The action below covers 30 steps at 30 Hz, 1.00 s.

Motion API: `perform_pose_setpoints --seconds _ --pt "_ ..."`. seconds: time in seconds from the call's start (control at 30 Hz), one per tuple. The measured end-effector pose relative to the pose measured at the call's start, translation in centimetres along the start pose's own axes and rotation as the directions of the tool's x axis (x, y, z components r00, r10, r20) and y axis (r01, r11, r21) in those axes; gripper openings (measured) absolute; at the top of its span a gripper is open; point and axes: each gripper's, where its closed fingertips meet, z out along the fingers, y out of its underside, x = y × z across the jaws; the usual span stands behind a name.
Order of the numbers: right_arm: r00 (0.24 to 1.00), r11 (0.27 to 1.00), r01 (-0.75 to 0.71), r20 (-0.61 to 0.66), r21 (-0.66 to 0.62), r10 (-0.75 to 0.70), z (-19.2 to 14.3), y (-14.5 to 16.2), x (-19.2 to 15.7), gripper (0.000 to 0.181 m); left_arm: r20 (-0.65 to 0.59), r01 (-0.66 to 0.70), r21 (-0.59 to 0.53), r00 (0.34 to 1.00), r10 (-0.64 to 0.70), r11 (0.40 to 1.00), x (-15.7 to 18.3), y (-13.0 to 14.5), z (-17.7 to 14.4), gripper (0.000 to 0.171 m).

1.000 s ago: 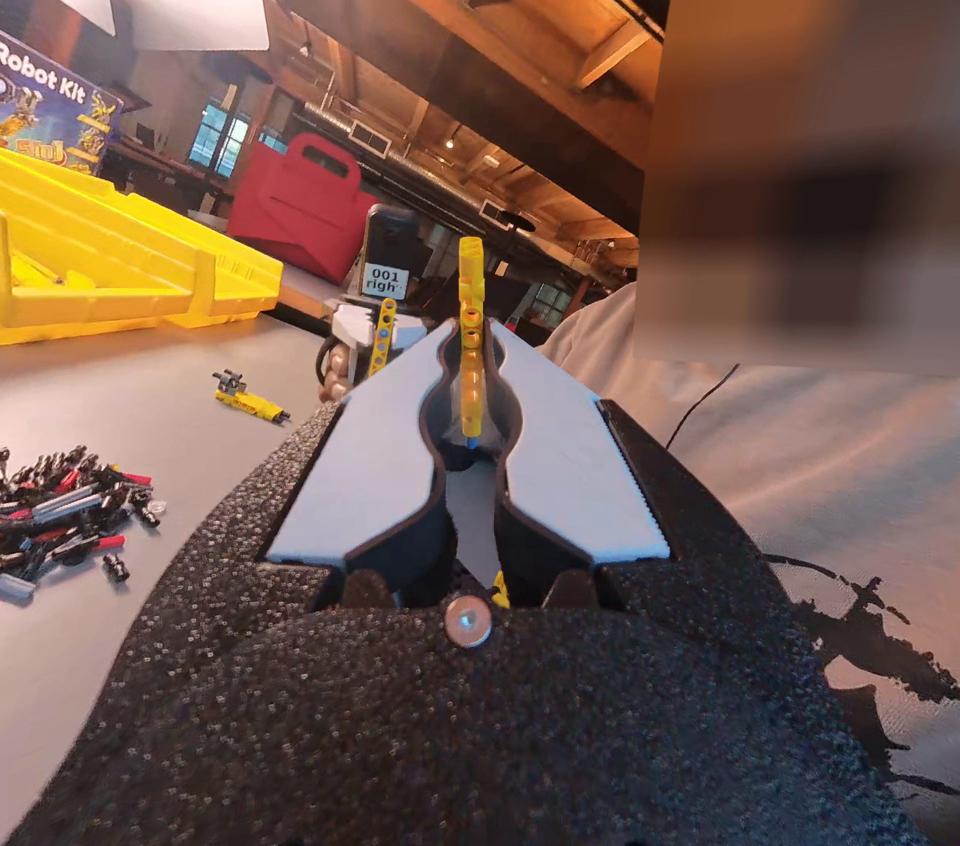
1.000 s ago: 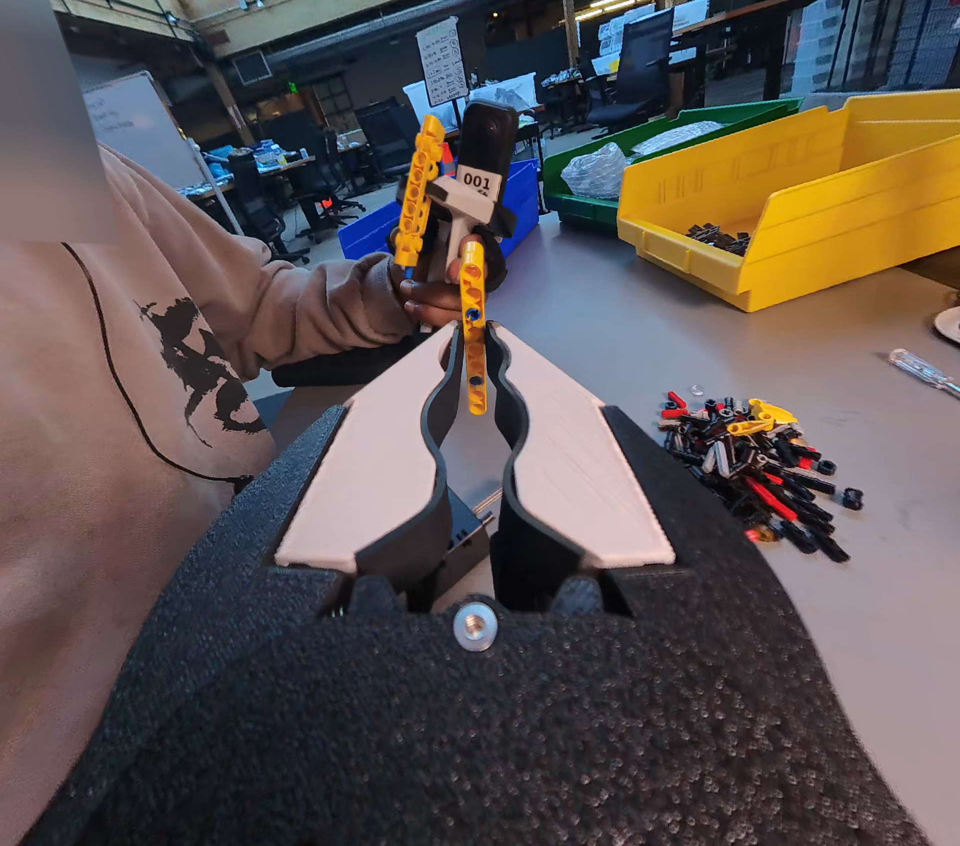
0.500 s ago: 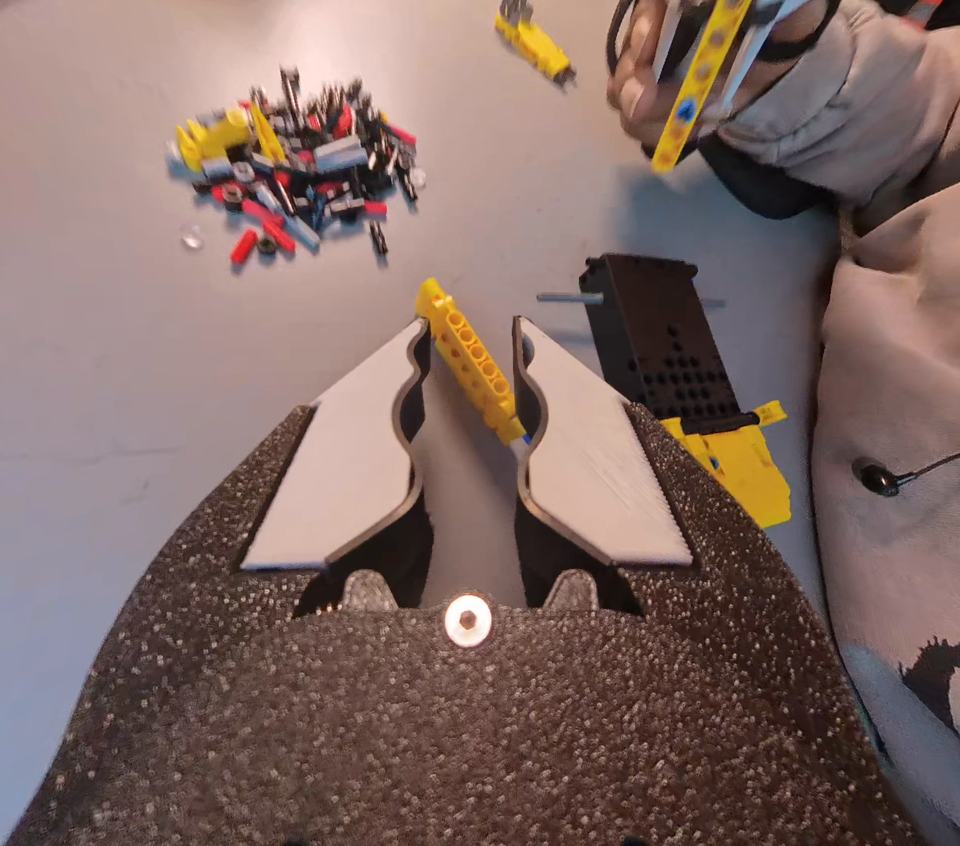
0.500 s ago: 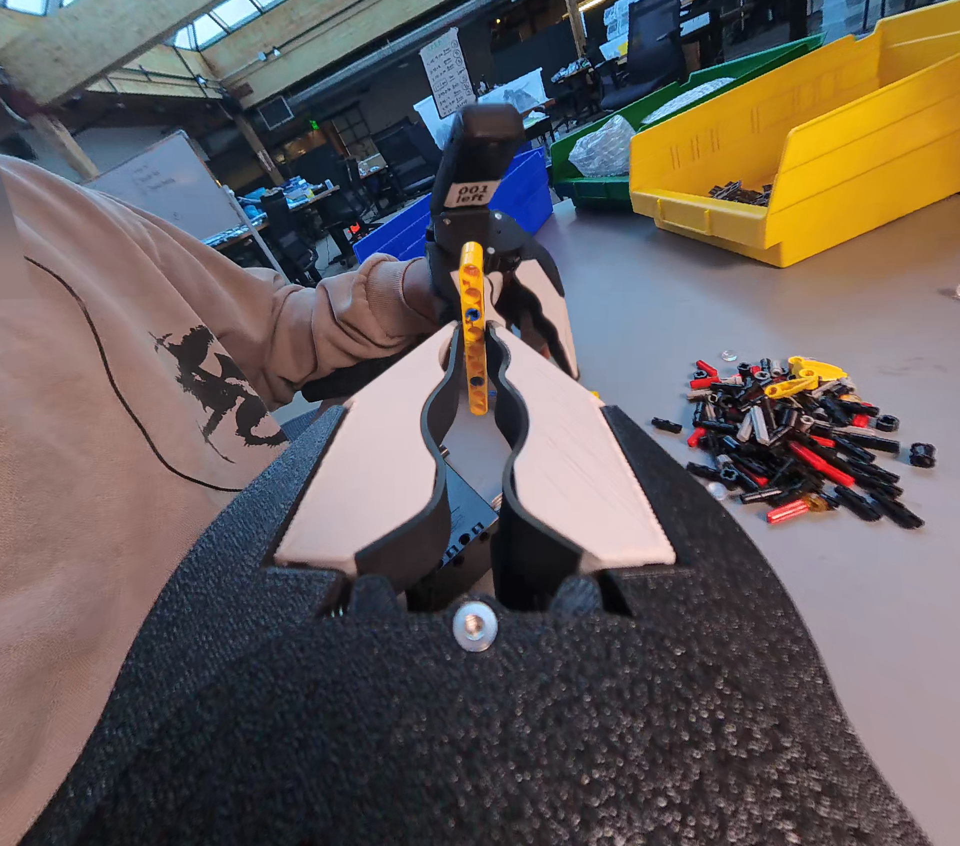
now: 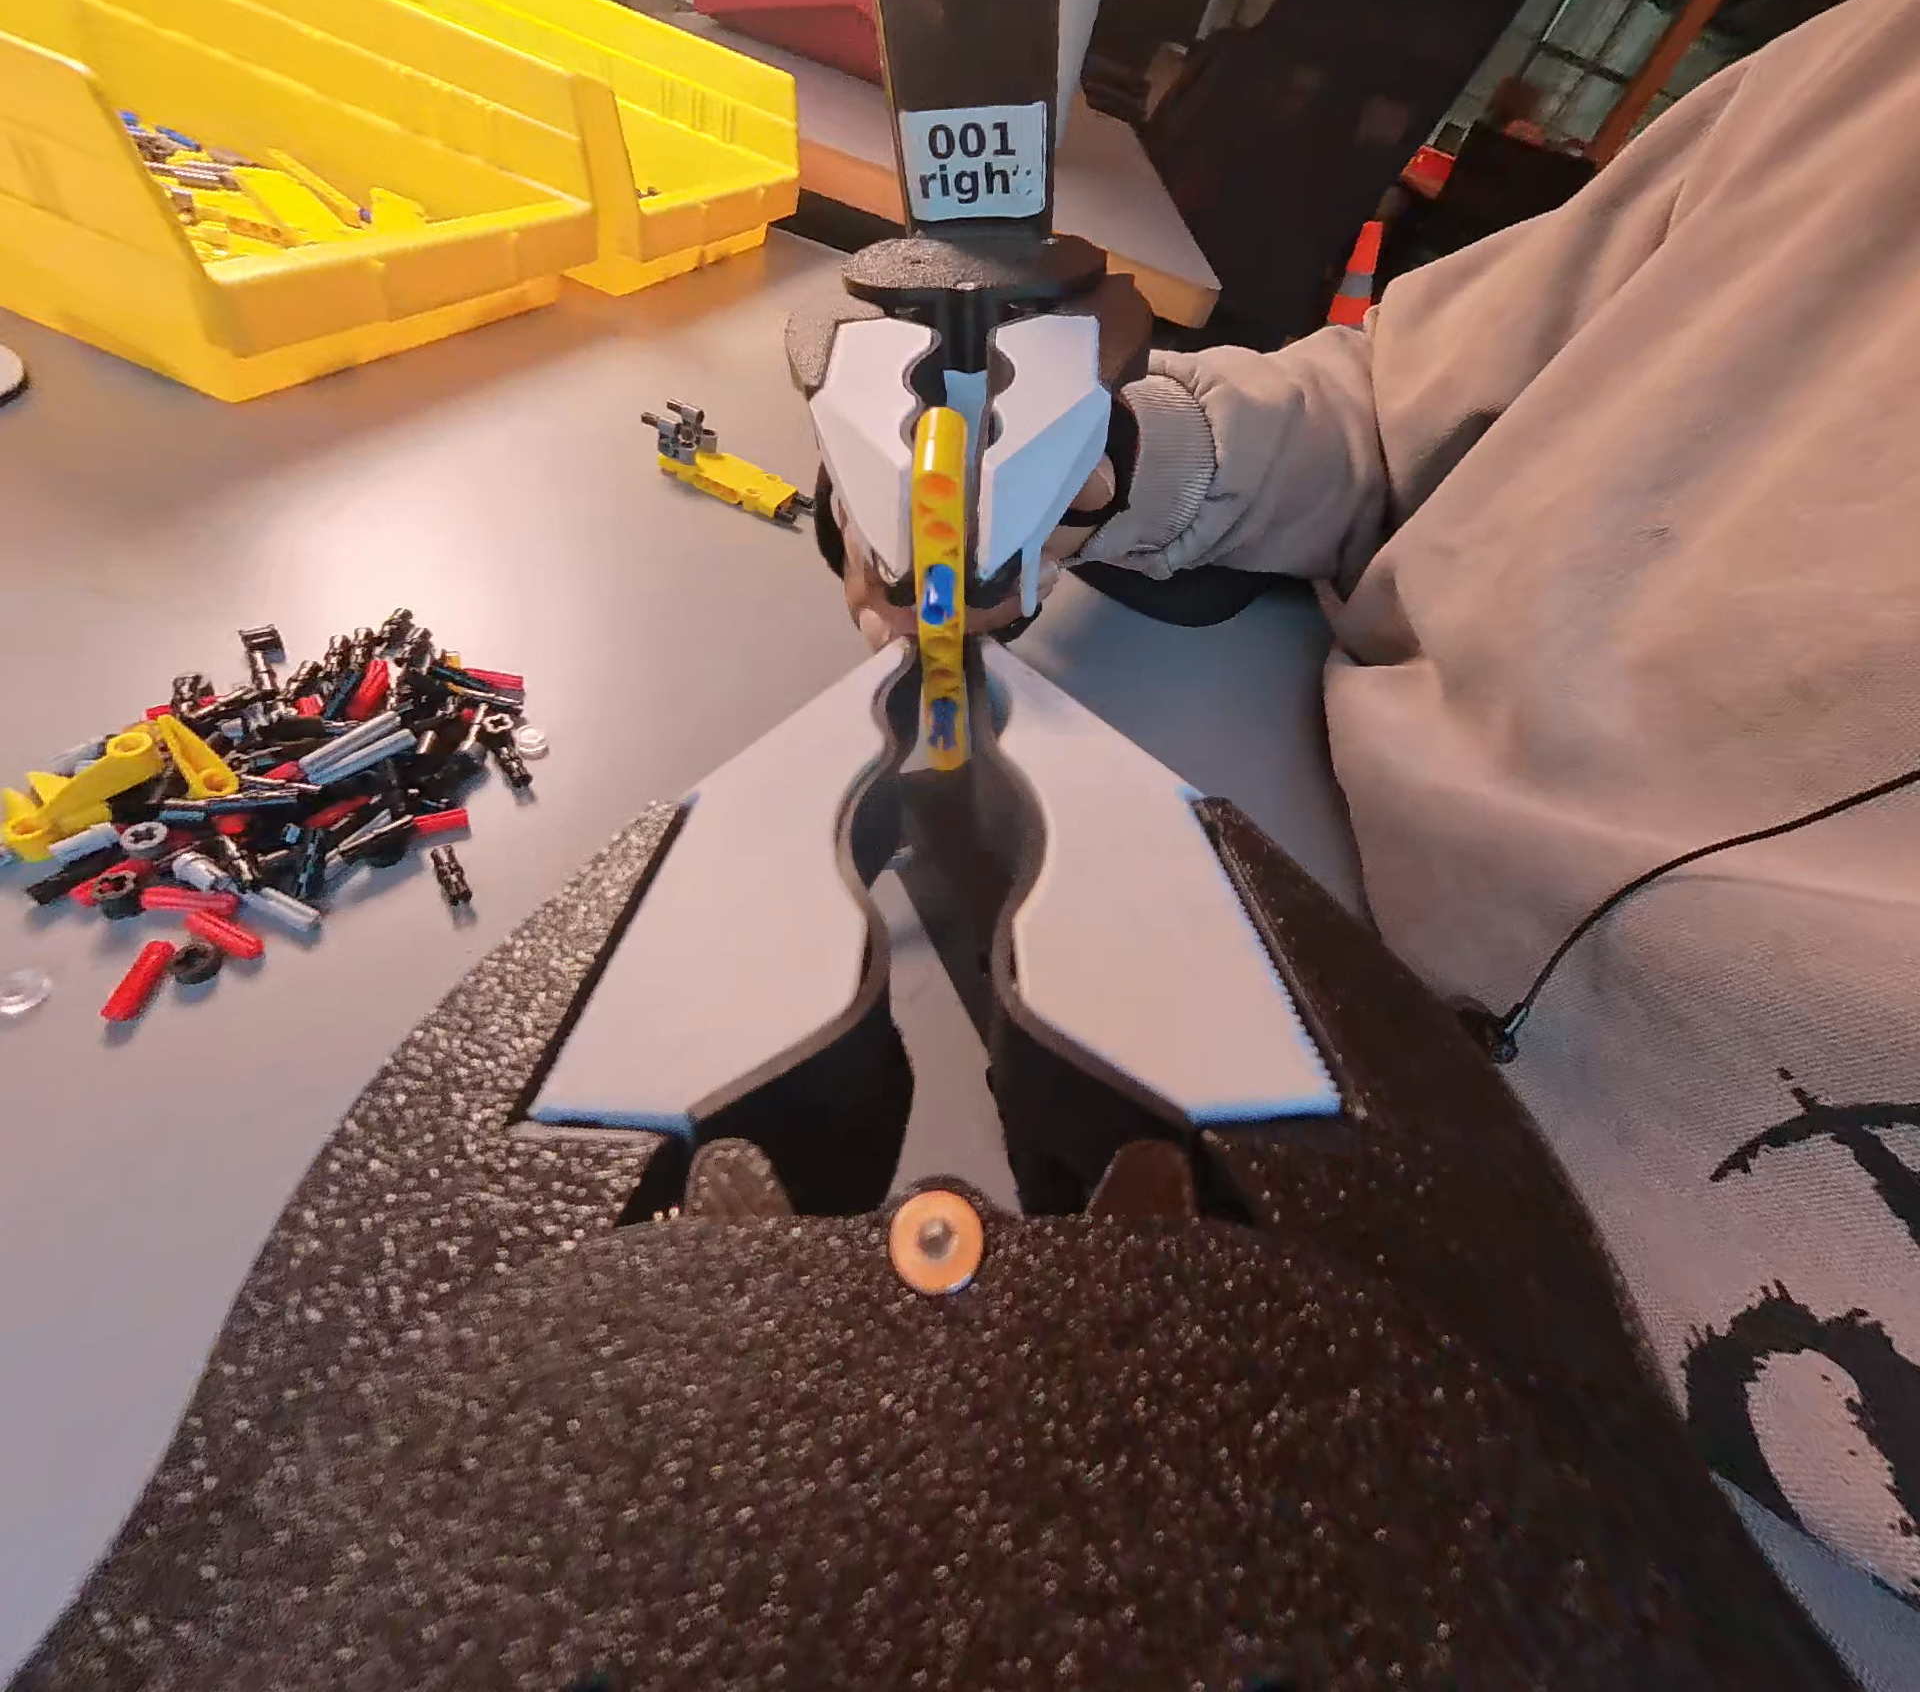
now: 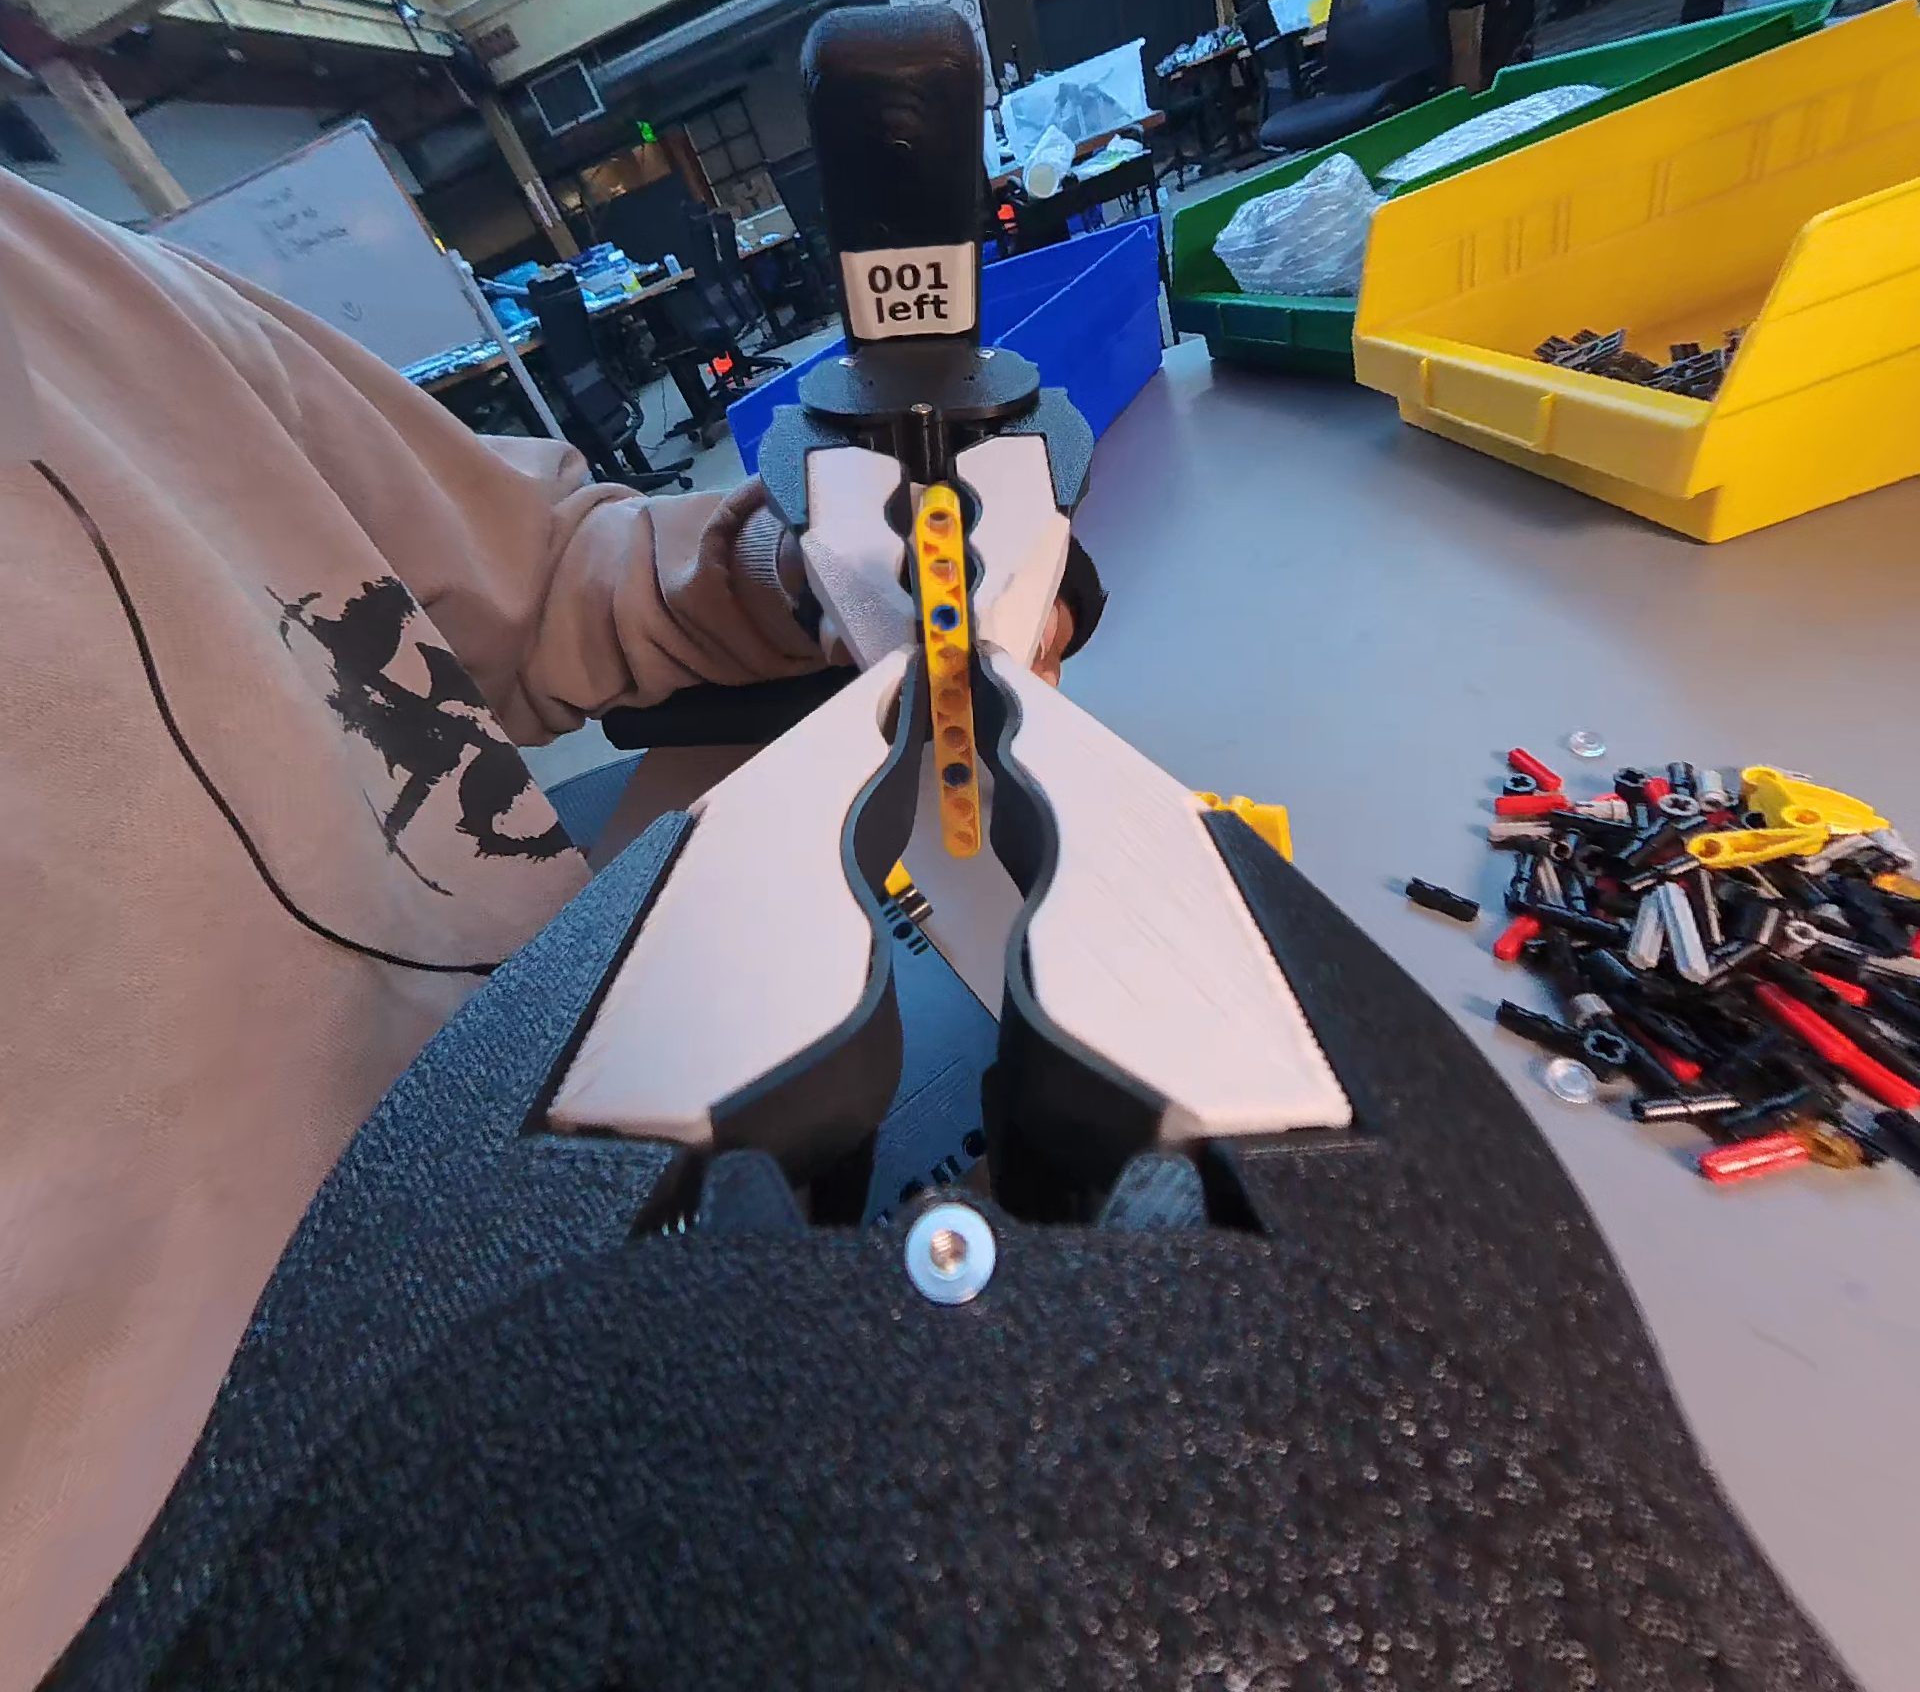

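Grey table (image 5: pixel 436 562) carrying bins and loose building-toy parts

In the left wrist view, a pile of small black, red, grey and yellow pins and connectors (image 5: pixel 260 790) is lying at nine o'clock, a short yellow piece with a grey connector (image 5: pixel 722 470) is sitting apart at eleven o'clock, and yellow bins (image 5: pixel 343 188) are standing behind at ten o'clock. In the right wrist view, a black perforated block (image 6: pixel 935 1050) is lying on the table at six o'clock, partly hidden, and a green bin (image 6: pixel 1278 312) is standing at one o'clock.
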Motion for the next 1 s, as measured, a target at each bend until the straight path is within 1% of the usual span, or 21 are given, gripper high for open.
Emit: perform_pose_setpoints --seconds 0.13,0.37,0.5,0.63,0.77,1.0 --pt "1.000 1.000 0.017 -0.010 0.006 -0.017 0.0 -0.2 -0.1 0.007 -0.021 0.025 0.014 0.999 -0.025 1.000 0.2 -0.2 -0.2 0.006" --pt "1.000 1.000 0.021 0.014 -0.010 -0.020 0.2 0.3 -0.6 0.007 -0.044 0.024 0.018 0.999 -0.023 1.000 0.8 -0.3 0.0 0.006" --pt "1.000 1.000 0.012 0.026 0.014 -0.013 0.0 -0.6 -0.9 0.006 -0.043 0.050 0.065 0.998 -0.047 0.997 0.9 -1.2 -0.2 0.006" --pt "0.998 0.998 -0.013 0.064 0.069 0.008 -0.4 -2.1 -1.5 0.005 -0.040 0.047 0.135 0.998 -0.042 0.990 1.5 -3.2 -0.6 0.006" --pt "0.995 0.996 -0.024 0.094 0.090 0.016 -0.8 -2.7 -1.8 0.004 -0.036 0.017 0.137 0.999 -0.012 0.990 1.7 -3.8 -0.7 0.006" --pt "0.995 0.998 -0.007 0.100 0.064 0.001 -1.2 -2.3 -1.8 0.005 -0.070 0.054 0.155 0.997 -0.044 0.986 1.7 -4.1 -0.8 0.005"
